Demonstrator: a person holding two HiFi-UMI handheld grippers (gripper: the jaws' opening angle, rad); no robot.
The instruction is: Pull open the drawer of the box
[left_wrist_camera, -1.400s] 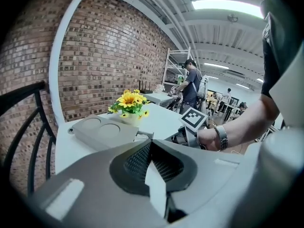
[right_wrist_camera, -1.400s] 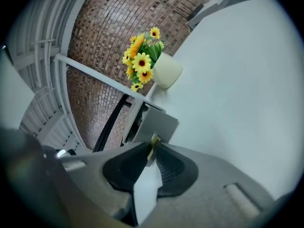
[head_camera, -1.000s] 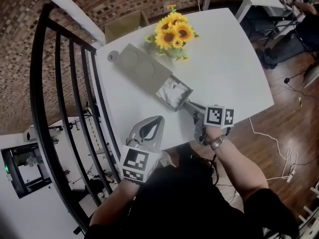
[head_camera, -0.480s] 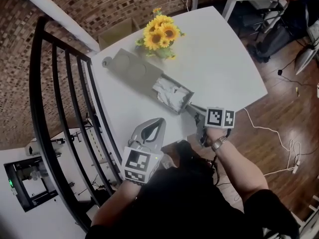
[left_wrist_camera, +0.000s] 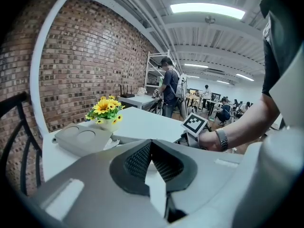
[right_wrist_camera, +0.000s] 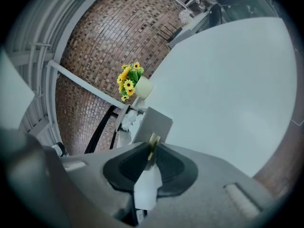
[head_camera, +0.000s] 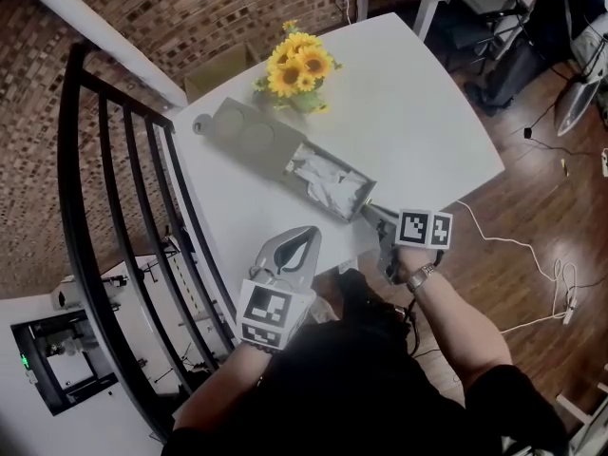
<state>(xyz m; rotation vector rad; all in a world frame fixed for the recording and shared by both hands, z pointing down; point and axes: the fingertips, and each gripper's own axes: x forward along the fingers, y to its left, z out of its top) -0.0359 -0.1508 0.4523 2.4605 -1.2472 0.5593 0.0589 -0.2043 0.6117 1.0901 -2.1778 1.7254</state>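
Note:
A grey box (head_camera: 245,133) with two round hollows on top lies on the white table (head_camera: 418,93). Its drawer (head_camera: 331,180) stands pulled out toward me, holding crumpled white material. My right gripper (head_camera: 369,209) is shut on the small pull tab (right_wrist_camera: 153,140) on the drawer front (right_wrist_camera: 153,122). My left gripper (head_camera: 302,236) hovers at the table's near edge, shut, holding nothing. In the left gripper view the box (left_wrist_camera: 80,137) is ahead to the left, past the closed jaws of the left gripper (left_wrist_camera: 151,144).
A pot of sunflowers (head_camera: 293,65) stands just behind the box. A black stair railing (head_camera: 104,207) runs along the table's left side. A white cable (head_camera: 513,245) trails over the wooden floor at right. People stand by other tables (left_wrist_camera: 168,87) far off.
The drawer has slid further out of the box toward me, with the right gripper still clamped on its pull tab. The left gripper has stayed put.

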